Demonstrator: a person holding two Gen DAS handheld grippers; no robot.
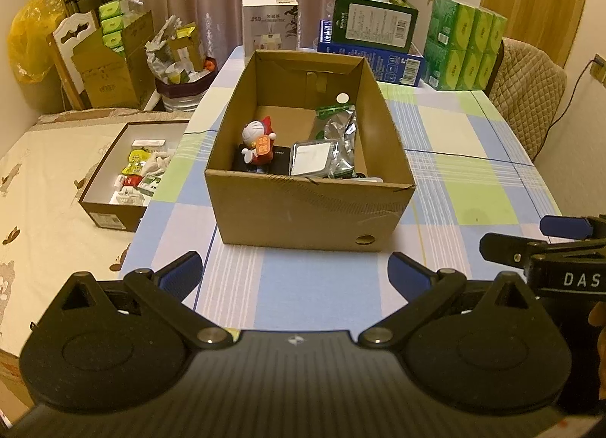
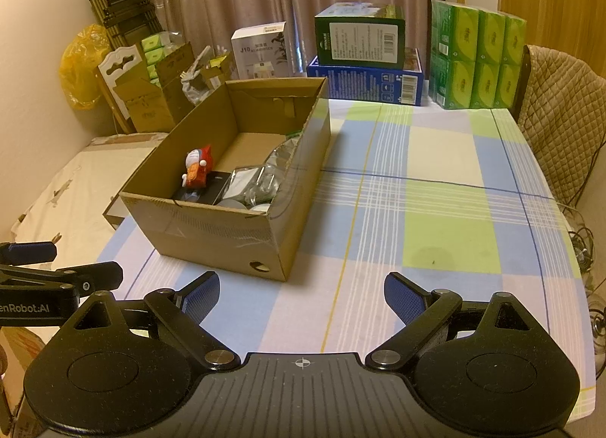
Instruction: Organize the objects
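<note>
Checked tablecloth bears cardboard box, long axis running away; 2 grippers, left gripper and right gripper, gape empty.

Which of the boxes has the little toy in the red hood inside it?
The open brown cardboard box in the middle of the checked table. The toy stands in it; the shallow box beside the table holds only small packets.
</note>
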